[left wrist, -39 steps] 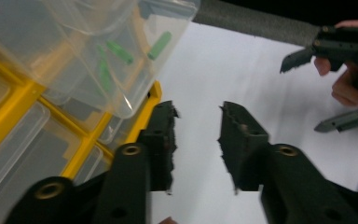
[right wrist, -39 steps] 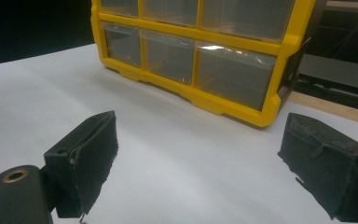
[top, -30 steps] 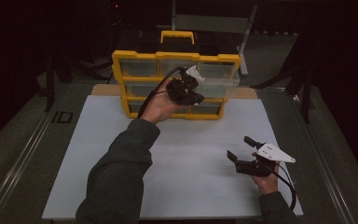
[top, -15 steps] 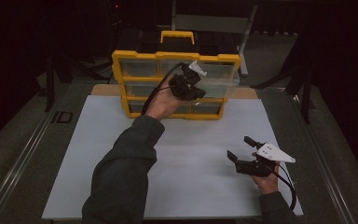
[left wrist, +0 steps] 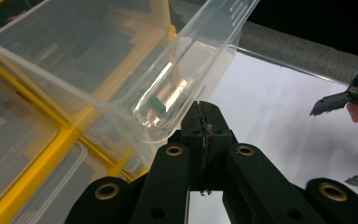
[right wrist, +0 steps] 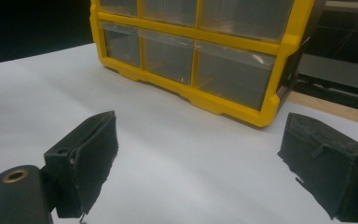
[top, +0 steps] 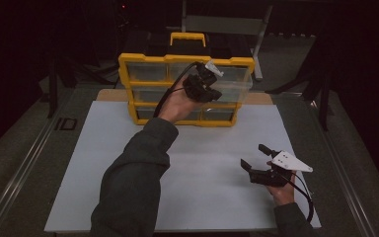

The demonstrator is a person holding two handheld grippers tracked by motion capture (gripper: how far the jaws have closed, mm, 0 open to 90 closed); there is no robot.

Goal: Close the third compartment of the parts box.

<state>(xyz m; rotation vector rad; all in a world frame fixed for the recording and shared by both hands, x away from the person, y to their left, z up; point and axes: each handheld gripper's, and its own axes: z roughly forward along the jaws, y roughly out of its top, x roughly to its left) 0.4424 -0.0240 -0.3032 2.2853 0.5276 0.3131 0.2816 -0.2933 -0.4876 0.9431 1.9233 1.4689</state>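
Far side of the table: left gripper (top: 203, 85) is up at the yellow organizer (top: 128, 79)
Left tool: clamped on the lip of a clear drawer (left wrist: 177, 60)
Change: drawer has come further out since a second ago, so it's nearly free
Right gripper (top: 256, 158): jaws wide, empty, near right on the white mat (top: 202, 187)

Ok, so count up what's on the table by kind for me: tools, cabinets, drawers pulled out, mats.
Tools: 2, the left tool and the right tool
Yellow cabinet: 1
Clear drawer pulled out of it: 1
White mat: 1
Total: 5
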